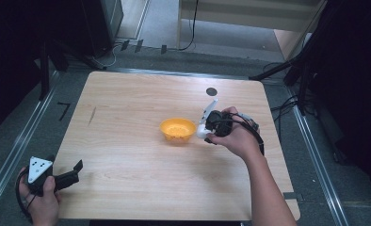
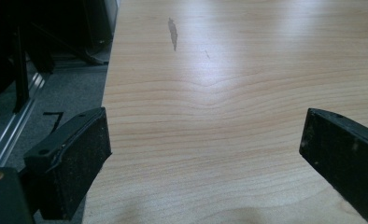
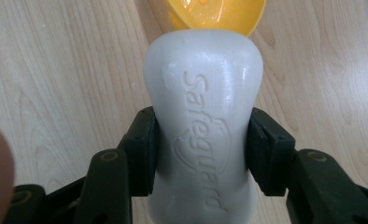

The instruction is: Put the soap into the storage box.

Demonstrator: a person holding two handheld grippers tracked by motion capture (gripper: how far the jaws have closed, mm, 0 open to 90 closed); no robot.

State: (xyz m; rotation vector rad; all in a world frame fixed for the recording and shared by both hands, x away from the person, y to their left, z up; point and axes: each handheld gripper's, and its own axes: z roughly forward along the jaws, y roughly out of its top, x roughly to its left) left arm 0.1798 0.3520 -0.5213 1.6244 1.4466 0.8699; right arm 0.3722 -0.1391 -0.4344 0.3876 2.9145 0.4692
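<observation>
1. While the left gripper [image 1: 75, 170] rested at the near left corner of the wooden table [image 1: 127, 160], the right gripper [image 1: 206, 128] was held over the table's right half, just right of the orange bowl [image 1: 177, 128].
2. Between the right gripper's [image 3: 201, 154] jaws sat a white bar of soap [image 3: 203, 107], pinched across its narrow waist, with both pads pressed against its sides.
3. In the right gripper view, the bar ran lengthwise away from the gripper, its embossed "Safeguard" face turned toward the camera, and its far end overlapped the near rim of the orange bowl [image 3: 219, 14].
4. From the high view, the soap [image 1: 201, 132] showed as a white shape at the gripper's tip, close beside the bowl's right rim; whether it touched the bowl could not be told.
5. The left gripper's [image 2: 205, 149] jaws stood wide apart over bare wood, gripping nothing, well apart from the soap and bowl.
</observation>
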